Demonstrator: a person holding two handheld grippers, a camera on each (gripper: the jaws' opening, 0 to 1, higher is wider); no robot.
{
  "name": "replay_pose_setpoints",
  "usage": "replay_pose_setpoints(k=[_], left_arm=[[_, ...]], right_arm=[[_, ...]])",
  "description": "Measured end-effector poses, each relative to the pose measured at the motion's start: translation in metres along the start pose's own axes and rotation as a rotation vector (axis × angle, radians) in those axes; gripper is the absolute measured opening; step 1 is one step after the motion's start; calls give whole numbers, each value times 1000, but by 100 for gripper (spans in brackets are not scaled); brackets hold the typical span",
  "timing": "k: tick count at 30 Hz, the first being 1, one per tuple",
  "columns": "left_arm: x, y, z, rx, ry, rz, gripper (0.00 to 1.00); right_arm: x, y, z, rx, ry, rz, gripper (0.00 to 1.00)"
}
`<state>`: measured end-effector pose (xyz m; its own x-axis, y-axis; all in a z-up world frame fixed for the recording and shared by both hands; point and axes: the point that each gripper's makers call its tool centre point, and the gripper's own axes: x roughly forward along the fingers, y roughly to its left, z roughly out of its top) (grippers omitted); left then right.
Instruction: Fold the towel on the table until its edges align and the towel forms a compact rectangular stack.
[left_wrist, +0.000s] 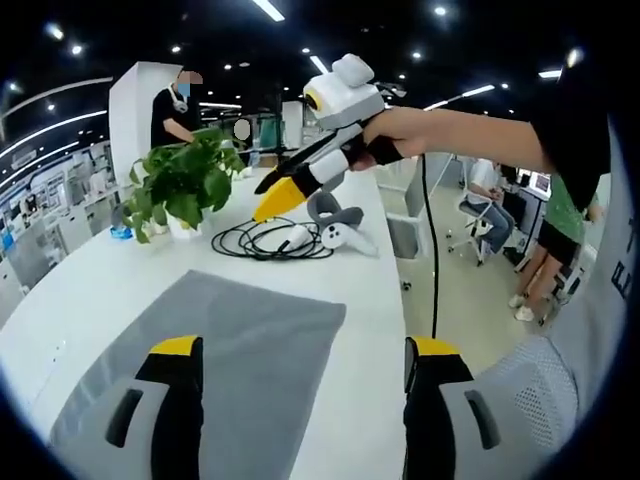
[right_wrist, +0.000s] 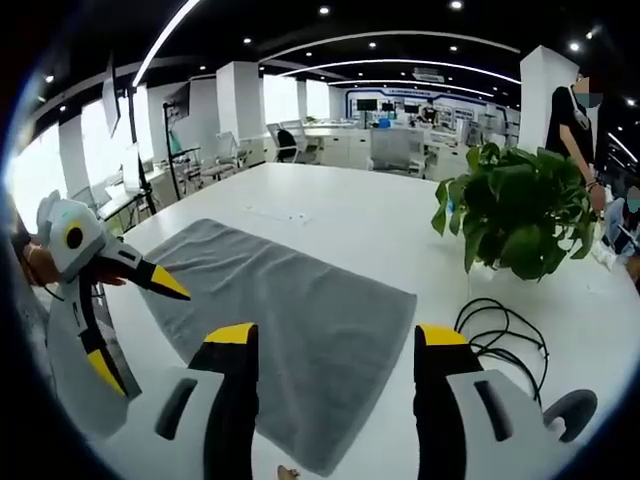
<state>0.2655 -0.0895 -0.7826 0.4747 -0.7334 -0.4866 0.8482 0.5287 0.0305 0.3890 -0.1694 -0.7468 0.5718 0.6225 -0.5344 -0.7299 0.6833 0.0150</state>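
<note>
No legible text, label, brand, number or sign appears in either view. In the left gripper view, dark marks on the white panel (left_wrist: 618, 262) at the right margin are cut off by the frame and cannot be read. In the right gripper view, the dark screens (right_wrist: 366, 104) on the far wall are too small and blurred to yield any characters. The grey towel (right_wrist: 300, 310), the white tabletop (right_wrist: 340, 215) that carries it and the white pot of the plant (left_wrist: 184, 226) near the tabletop's far edge bear no readable marking.
</note>
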Motion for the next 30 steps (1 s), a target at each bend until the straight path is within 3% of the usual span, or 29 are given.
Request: replay_pose_setpoints(k=[5,9,12,17,24,30], left_arm=[[15,-9,3,-17,-20,-73,82],[24,-13,1,40,20,-125,82],[29,-12,6,50,6,-152,80],[42,-11,10,86,6,-189,71],[65,-23,24,73,-39,-223,60],[88,-36,16,102,-14,-254,48]], right_arm=[[6,-7,0,7,4,-17,62],[11,-10,0,5,13,-21,61],[15,-20,1,9,-2,-66,61],[23,-36,3,59,-14,-93,60],[35,-55,10,62,-31,-124,58],[50,-64,11,67,-25,-126,56]])
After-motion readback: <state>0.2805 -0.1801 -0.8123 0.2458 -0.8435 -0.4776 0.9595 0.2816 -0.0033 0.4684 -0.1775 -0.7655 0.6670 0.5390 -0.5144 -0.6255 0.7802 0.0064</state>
